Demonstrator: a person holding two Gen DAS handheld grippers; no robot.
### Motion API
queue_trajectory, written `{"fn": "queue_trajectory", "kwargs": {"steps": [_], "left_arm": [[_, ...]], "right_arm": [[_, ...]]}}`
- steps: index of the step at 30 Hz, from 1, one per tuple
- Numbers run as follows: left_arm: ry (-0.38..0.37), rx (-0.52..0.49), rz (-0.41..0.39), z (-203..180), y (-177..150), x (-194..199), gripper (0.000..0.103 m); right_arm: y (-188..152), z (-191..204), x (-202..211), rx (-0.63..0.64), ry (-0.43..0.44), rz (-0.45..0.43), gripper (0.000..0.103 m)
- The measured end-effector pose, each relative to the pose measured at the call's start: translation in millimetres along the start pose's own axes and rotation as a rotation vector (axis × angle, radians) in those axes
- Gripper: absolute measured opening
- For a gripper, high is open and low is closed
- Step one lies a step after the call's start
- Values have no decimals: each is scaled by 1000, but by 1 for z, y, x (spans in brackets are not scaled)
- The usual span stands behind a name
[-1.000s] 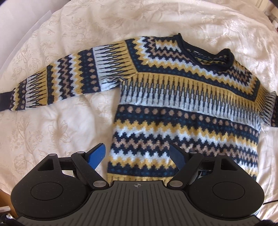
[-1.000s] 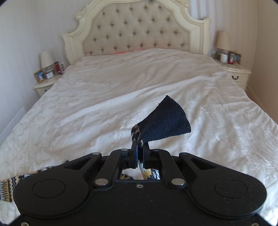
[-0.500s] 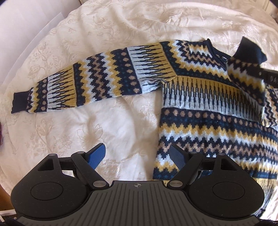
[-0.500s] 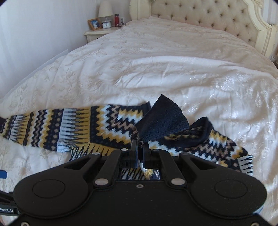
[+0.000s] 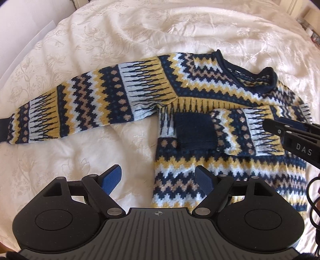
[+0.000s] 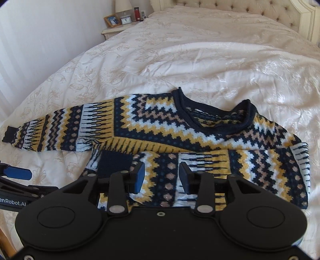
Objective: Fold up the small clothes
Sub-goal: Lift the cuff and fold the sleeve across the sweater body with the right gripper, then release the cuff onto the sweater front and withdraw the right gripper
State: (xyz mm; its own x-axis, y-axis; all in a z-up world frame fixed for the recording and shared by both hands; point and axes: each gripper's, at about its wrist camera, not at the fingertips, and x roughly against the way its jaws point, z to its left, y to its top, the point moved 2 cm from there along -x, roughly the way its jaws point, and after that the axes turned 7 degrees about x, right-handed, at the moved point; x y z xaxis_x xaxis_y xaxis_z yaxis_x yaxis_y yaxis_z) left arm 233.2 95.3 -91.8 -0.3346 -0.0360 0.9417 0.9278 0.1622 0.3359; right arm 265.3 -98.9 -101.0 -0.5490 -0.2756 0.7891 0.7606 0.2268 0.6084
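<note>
A navy, yellow and white patterned sweater lies flat on the bed. Its right sleeve is folded across the chest, the navy cuff resting near the left armpit. The other sleeve stretches straight out to the left. My left gripper hovers open over the sweater's lower left hem with nothing between its fingers. My right gripper is open just above the folded sleeve, holding nothing; its fingers enter the left wrist view from the right.
The cream embroidered bedspread covers the whole bed. A tufted headboard stands at the far end. A nightstand with a picture frame, clock and red bottle stands beside it. A wall runs along the left.
My right gripper carried the cuff across the chest, laid the sleeve down and opened, letting it go. The left gripper shifted a little and stayed open.
</note>
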Motion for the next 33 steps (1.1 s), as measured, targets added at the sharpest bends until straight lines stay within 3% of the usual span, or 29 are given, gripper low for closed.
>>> {"fn": "queue_trajectory", "kwargs": {"steps": [16,20,25,27,33], "left_arm": [[39,-147,-10,-58,41,-70,80],[139,-205,44,-63,41,-101,80],[117,-149,88,-53,41,-121,85],[125,-141,84,-49,41,-124,95],[108,-119,28,-45,38,-126,100]], "right_arm": [[-39,-114,1,-231,-190,73,48],[-40,-140,-14,-260,-195,107,49],[-60,-187,-37,-396,-264,190,45],[-64,-197,-36,-428,-281,192,45],[-57,-188,-21,-391,-313,171,53]]}}
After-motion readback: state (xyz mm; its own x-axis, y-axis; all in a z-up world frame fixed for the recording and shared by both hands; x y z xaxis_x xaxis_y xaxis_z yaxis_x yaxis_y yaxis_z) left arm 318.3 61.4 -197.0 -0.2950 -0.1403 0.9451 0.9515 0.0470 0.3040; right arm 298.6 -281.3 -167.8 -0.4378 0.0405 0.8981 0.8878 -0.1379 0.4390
